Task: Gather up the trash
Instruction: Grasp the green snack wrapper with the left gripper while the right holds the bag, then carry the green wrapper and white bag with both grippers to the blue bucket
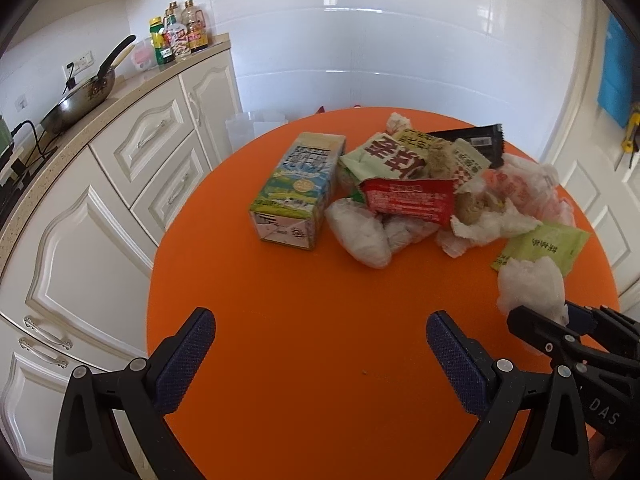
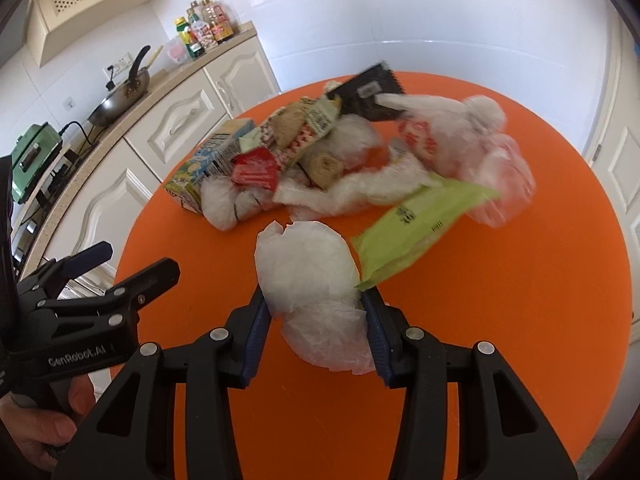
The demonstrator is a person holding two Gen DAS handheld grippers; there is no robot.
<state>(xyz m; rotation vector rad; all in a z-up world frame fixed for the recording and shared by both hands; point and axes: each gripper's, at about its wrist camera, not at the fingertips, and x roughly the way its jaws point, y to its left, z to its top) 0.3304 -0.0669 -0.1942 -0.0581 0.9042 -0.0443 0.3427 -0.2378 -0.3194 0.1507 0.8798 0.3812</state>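
Your right gripper (image 2: 318,316) has the crumpled white plastic wad (image 2: 308,276) pinched between its jaws — both blue pads press into its sides, and the bundle sits at the near right part of the orange bench (image 2: 500,320), just in front of the main heap. A pale green wrapper (image 2: 420,226) lies right beside the wad, its corner touching the right jaw. Beyond it there's the rest of the trash: a clear bag with red print (image 2: 452,140), a black packet (image 2: 370,94) at the far edge, a red wrapper (image 2: 256,168) in the middle, and a milk carton (image 1: 294,190) lying on its side at the left of the pile.

Your left gripper (image 1: 320,344) hovers over bare bench, jaws wide, nothing between them — well short of the carton. Your hand (image 2: 40,428) grips its handle.

Off to the left, a wok (image 1: 80,100) and bottles (image 1: 180,32) sit on the kitchen counter.
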